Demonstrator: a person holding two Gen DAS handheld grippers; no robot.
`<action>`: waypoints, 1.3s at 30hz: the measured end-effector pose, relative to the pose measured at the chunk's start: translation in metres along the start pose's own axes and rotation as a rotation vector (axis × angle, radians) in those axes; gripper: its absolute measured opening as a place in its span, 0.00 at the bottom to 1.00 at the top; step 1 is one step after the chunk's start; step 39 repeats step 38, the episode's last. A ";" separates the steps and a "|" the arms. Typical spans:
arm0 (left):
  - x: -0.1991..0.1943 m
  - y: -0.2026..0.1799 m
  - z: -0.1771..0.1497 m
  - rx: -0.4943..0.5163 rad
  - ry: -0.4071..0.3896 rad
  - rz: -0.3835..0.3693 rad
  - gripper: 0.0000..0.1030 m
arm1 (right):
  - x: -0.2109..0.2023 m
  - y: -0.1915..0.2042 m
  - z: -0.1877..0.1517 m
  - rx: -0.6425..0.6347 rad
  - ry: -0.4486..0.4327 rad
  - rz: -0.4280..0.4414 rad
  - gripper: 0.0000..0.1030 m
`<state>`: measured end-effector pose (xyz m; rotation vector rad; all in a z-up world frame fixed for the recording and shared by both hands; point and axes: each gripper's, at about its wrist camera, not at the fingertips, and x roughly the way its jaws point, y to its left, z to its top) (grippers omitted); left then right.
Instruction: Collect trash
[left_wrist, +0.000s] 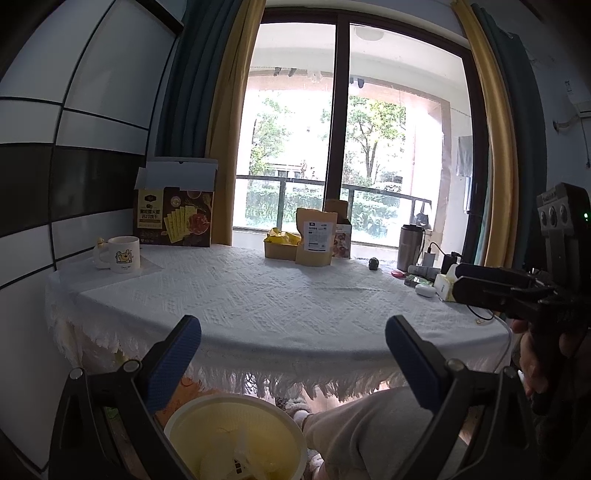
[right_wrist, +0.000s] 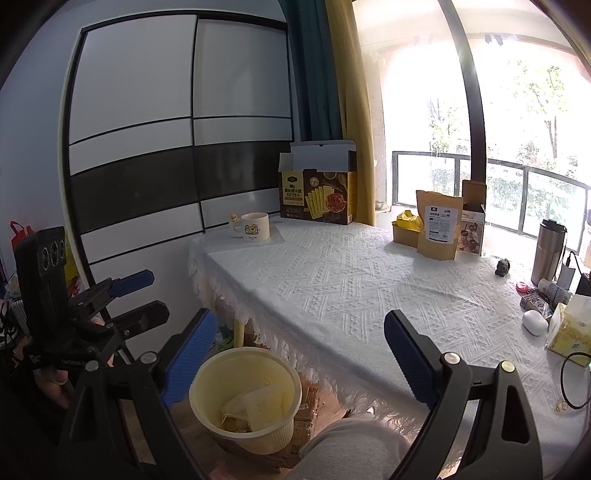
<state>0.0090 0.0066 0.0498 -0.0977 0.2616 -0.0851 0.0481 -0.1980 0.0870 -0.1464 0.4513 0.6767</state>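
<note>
Both grippers hover empty before the surface (right_wrist: 332, 288).
Left gripper (left_wrist: 293, 343) and right gripper (right_wrist: 301, 341) fingers spread wide, holding nothing; bin (right_wrist: 245, 398) with wrappers sits below.

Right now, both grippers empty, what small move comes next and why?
Probably ease the right gripper forward over the table: both sit open at its near edge, the yellow bin already holds wrappers, and no loose trash is obvious on the cloth.

pale yellow bin (right_wrist: 245, 398), white diamond-textured tablecloth (right_wrist: 354, 291).
</note>
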 end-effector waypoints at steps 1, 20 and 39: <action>0.000 0.000 0.000 0.001 -0.001 0.000 0.97 | 0.000 0.000 0.000 0.000 -0.001 0.000 0.89; 0.000 -0.005 0.005 0.009 -0.013 -0.013 0.97 | -0.003 -0.002 0.001 0.002 -0.001 -0.006 0.89; 0.001 -0.003 0.003 -0.002 -0.016 -0.014 0.97 | 0.001 0.000 0.004 -0.009 0.006 -0.005 0.89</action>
